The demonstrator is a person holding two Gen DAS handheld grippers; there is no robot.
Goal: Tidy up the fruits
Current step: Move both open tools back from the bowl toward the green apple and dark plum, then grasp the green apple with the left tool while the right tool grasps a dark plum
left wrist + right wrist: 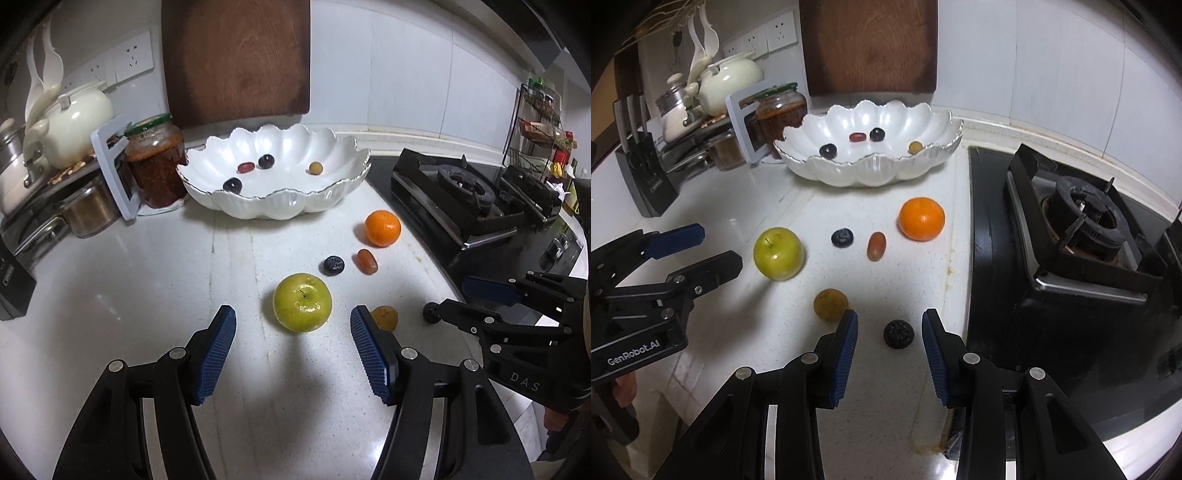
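2 wrist views here, and only the right one shows the knife block (646, 184); the left one alone catches the spice rack (543, 125). Green apple (302, 302) is smooth and shiny, sitting on the white counter (147, 295) just ahead of the left gripper (293, 321), jaws wide and empty. Right gripper (890, 325) is narrower, a bumpy dark berry (898, 333) between its pads, untouched. Scalloped white bowl (258, 206) holds 4 small fruits.
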